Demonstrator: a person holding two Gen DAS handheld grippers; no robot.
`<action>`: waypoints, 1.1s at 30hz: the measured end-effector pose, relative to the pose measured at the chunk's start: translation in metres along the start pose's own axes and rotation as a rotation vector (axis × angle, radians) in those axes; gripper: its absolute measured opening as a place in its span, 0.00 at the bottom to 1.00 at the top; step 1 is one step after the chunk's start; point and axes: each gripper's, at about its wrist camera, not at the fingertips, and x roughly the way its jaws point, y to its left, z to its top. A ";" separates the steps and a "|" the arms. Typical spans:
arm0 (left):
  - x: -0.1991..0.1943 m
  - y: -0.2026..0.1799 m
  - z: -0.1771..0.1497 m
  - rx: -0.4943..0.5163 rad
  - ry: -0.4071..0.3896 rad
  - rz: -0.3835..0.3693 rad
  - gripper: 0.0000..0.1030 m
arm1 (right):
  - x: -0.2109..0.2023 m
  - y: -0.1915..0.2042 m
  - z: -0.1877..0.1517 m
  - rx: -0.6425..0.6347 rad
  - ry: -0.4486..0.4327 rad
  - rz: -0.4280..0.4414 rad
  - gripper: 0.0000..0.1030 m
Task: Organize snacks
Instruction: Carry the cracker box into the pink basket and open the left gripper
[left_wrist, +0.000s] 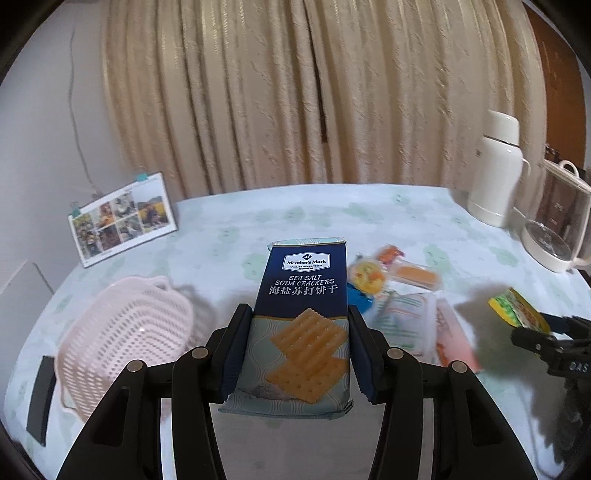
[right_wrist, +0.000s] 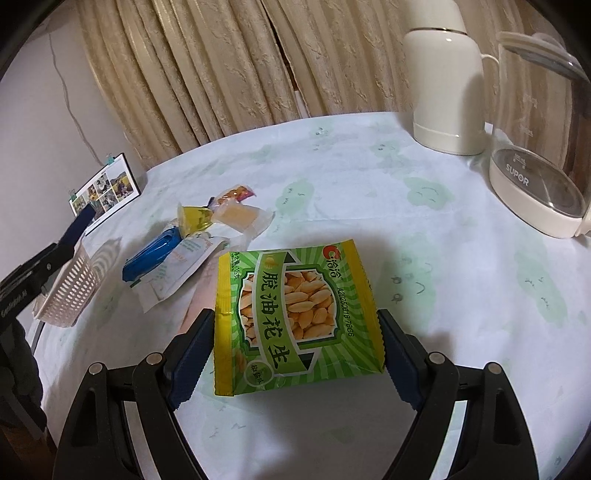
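Here, navy cracker pack (left_wrist: 303, 325) shows golden crackers; green peanut packet (right_wrist: 295, 317) yellow-edged.

The cracker packet (left_wrist: 301, 325) is showing navy above pale teal wave lines, with golden crackers printed on it. The peanut bag (right_wrist: 295, 314) is showing green rays edged in yellow. The basket (left_wrist: 125, 332) is showing pale pink. The bench (right_wrist: 369, 192) cloth is showing white with faint green clouds.
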 end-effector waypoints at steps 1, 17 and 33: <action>-0.001 0.003 0.000 -0.005 -0.007 0.014 0.50 | 0.000 0.003 -0.001 -0.005 -0.002 0.001 0.80; -0.005 0.080 -0.019 -0.107 -0.053 0.223 0.50 | -0.002 0.047 -0.011 -0.021 -0.023 0.058 0.80; 0.011 0.141 -0.044 -0.218 -0.047 0.279 0.69 | 0.008 0.135 0.006 -0.128 -0.021 0.144 0.80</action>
